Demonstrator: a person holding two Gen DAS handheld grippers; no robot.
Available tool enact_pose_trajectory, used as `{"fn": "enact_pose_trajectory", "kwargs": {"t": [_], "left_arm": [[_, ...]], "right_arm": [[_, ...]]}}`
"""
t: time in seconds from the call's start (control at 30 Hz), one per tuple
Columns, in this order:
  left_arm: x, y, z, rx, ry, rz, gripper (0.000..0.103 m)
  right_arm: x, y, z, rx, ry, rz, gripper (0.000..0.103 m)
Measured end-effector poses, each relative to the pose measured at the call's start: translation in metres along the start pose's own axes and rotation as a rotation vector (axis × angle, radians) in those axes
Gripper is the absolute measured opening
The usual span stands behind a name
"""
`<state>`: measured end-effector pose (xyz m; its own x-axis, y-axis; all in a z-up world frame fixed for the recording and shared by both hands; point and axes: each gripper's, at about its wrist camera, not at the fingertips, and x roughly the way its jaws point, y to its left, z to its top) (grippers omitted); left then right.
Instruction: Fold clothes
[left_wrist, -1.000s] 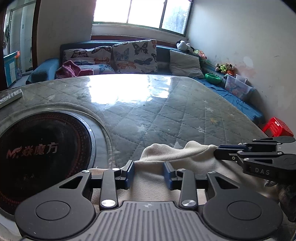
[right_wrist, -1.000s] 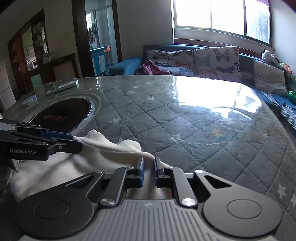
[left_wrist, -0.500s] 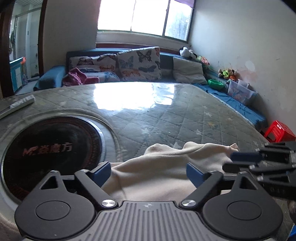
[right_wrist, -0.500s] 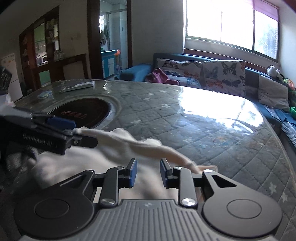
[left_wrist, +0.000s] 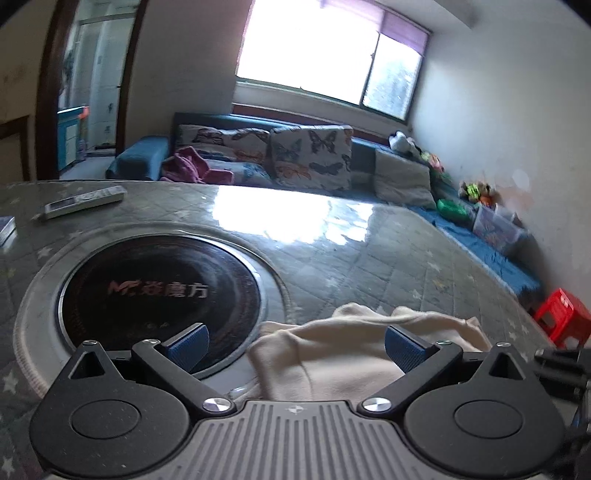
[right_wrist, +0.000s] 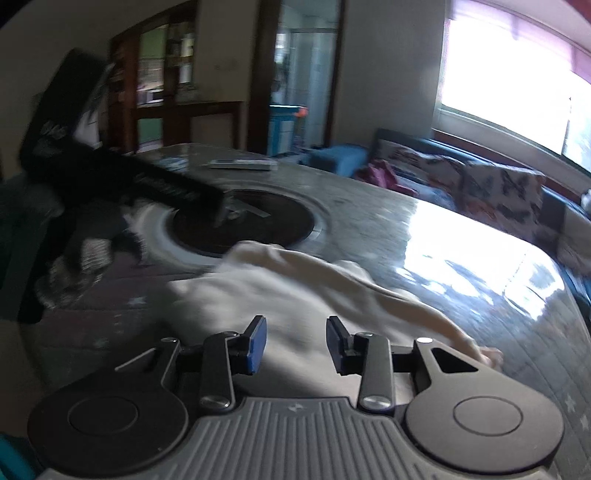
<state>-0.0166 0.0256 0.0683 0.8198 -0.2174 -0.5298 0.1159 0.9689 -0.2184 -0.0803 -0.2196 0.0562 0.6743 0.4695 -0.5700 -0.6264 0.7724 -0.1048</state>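
A cream garment (left_wrist: 351, 347) lies crumpled on the quilted table top (left_wrist: 369, 258), beside the round cooktop. My left gripper (left_wrist: 295, 349) hangs just above the garment's left edge, its jaws spread wide and still opening, with the blue pads (left_wrist: 188, 345) clear of the cloth. In the right wrist view the cream garment (right_wrist: 295, 280) stretches out below my right gripper (right_wrist: 296, 345), whose jaws are opening; nothing is pinched between its pads. The left gripper (right_wrist: 166, 184) shows there as a blurred black shape over the cooktop. The right gripper's tips (left_wrist: 561, 363) peek in at the left wrist view's right edge.
A black round cooktop (left_wrist: 159, 291) is set into the table at the left. A remote control (left_wrist: 85, 199) lies at the far left. A sofa with butterfly cushions (left_wrist: 310, 155) stands behind the table, and a red stool (left_wrist: 561, 314) sits on the floor at the right.
Both grippers have let go of the cream garment and opened, the left very wide. Both have drawn back and risen a little. The garment now lies loose on the table.
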Motion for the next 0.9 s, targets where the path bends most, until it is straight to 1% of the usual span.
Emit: {"fn": "enact_pose_trajectory", "kwargs": {"t": [0.1,0.17,0.2,0.37,0.5,0.63,0.7,0.77,0.83,0.87,0.9], "left_arm": [[-0.008,0.009,-0.001,-0.03,-0.01,0.016,0.103],[-0.011,0.013,-0.002,-0.042,-0.007,0.027,0.103],[-0.012,0.016,-0.003,-0.052,-0.003,0.031,0.103],[-0.014,0.03,-0.011,-0.102,0.034,0.051,0.103],[-0.016,0.044,-0.015,-0.172,0.059,0.051,0.103],[-0.017,0.053,-0.019,-0.217,0.077,0.041,0.103],[-0.018,0.054,-0.02,-0.223,0.079,0.036,0.103],[-0.017,0.055,-0.021,-0.237,0.086,0.026,0.103],[-0.016,0.056,-0.022,-0.255,0.094,0.015,0.103],[-0.016,0.056,-0.022,-0.266,0.098,0.009,0.103],[-0.015,0.057,-0.022,-0.279,0.104,0.002,0.103]], "right_arm": [[0.003,0.021,0.005,-0.071,-0.005,0.029,0.041],[0.006,0.034,0.008,-0.113,-0.006,0.051,0.047],[0.009,0.04,0.009,-0.138,-0.005,0.055,0.048],[0.021,0.065,0.012,-0.246,0.003,0.071,0.048],[0.034,0.084,0.012,-0.325,0.014,0.067,0.048],[0.044,0.098,0.01,-0.405,0.028,0.059,0.045],[0.051,0.103,0.007,-0.423,0.046,0.049,0.039],[0.058,0.103,0.006,-0.416,0.065,0.044,0.034],[0.059,0.1,0.004,-0.396,0.064,0.049,0.033],[0.058,0.1,0.004,-0.389,0.062,0.049,0.027],[0.058,0.099,0.004,-0.382,0.06,0.049,0.024]]}}
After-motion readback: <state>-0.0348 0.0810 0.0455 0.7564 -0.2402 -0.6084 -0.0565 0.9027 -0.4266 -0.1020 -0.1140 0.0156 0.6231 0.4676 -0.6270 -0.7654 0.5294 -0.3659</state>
